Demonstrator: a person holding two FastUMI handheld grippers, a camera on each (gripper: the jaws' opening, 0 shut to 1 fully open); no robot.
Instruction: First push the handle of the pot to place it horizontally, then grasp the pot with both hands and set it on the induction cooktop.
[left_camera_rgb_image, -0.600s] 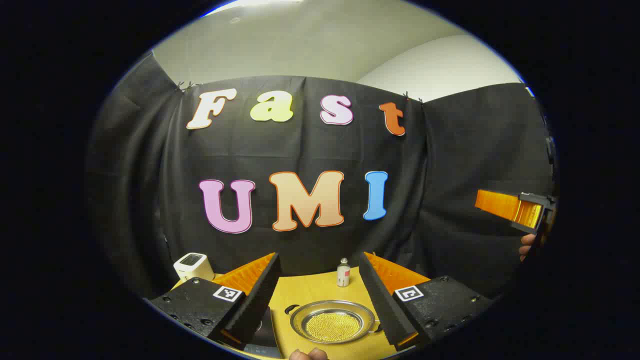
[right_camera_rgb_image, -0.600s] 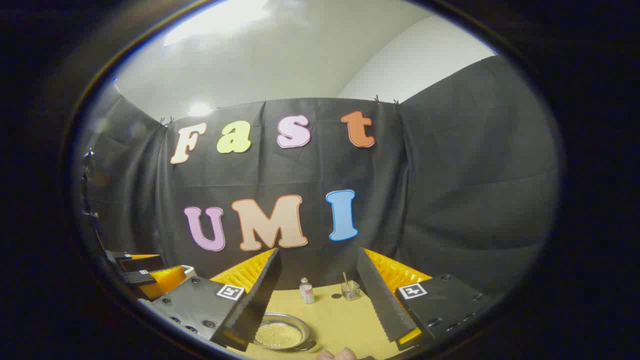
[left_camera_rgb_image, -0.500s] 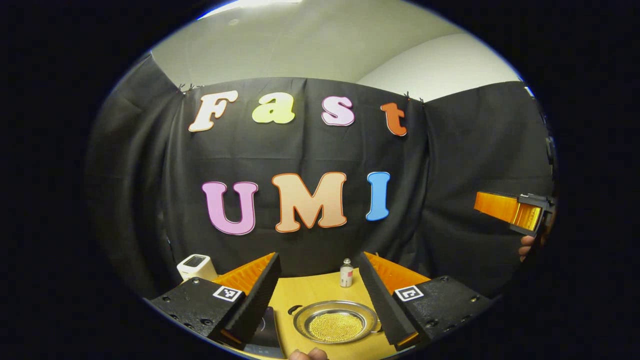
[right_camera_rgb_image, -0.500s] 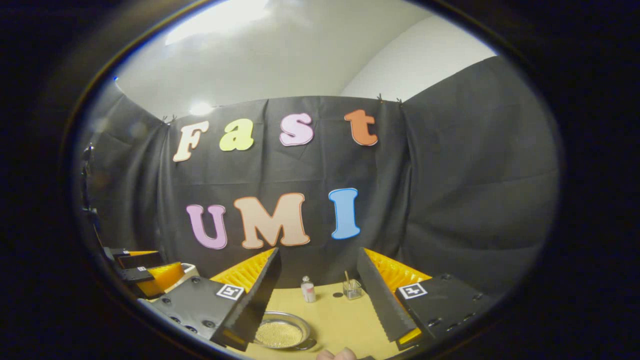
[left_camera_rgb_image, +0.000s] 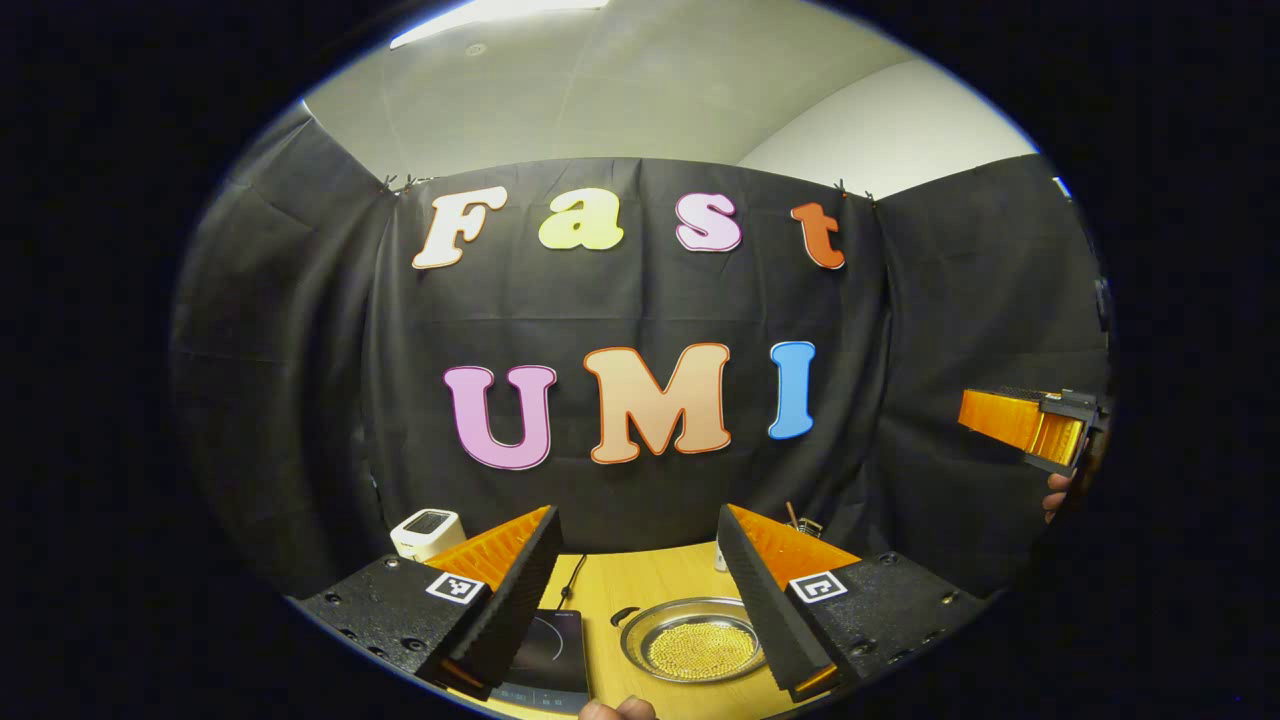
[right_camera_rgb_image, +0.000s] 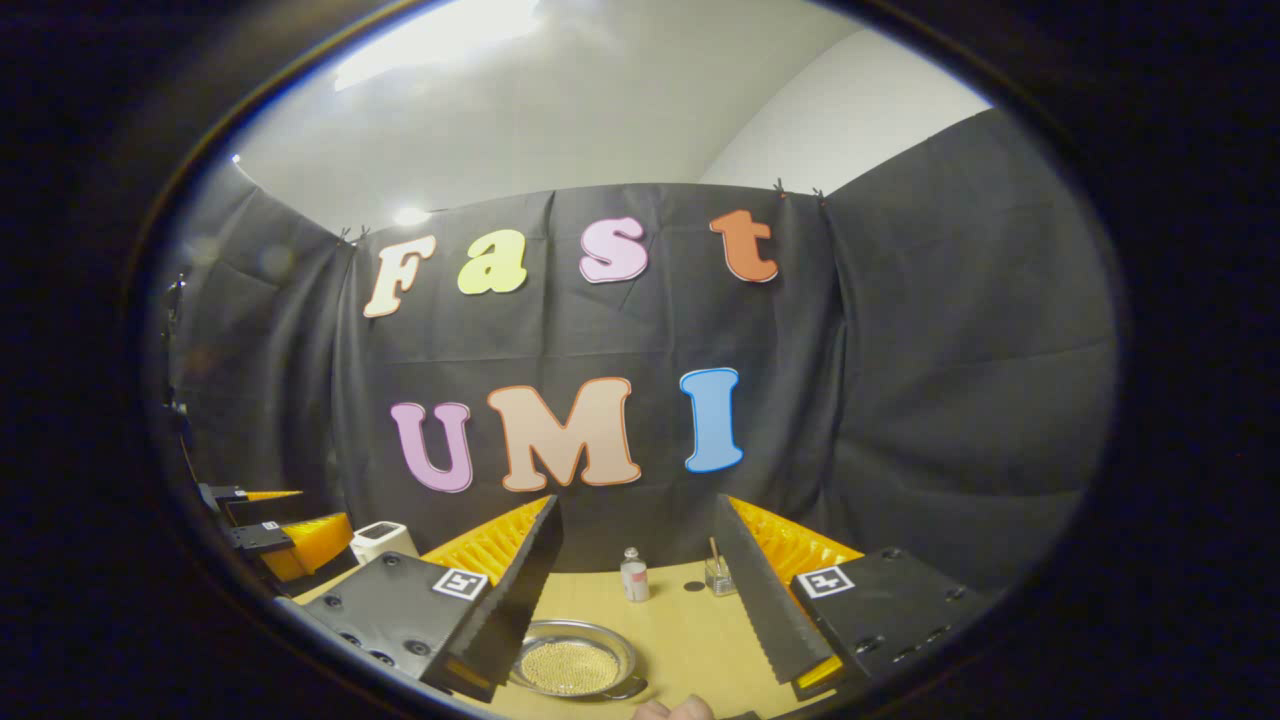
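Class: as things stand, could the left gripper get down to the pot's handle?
Probably yes. The left gripper is open, held above the table; the pot lies below between its fingers, its dark handle uncovered, and nothing stands between.

Right gripper view: my right gripper (right_camera_rgb_image: 640, 600) is up off the table (right_camera_rgb_image: 690, 640), jaws spread wide, nothing btwn them. Pot (right_camera_rgb_image: 572, 664) at approx 7 o'clock, low on the table, partly behind my left finger (right_camera_rgb_image: 500, 620); shallow, w/ small yellow beads inside. Small bottle (right_camera_rgb_image: 633, 575) and a glass jar (right_camera_rgb_image: 718, 575) w/ a stick stand near the back edge, just apart. Left gripper (right_camera_rgb_image: 275, 525) at 9 o'clock, white box (right_camera_rgb_image: 380, 540) just beside it.
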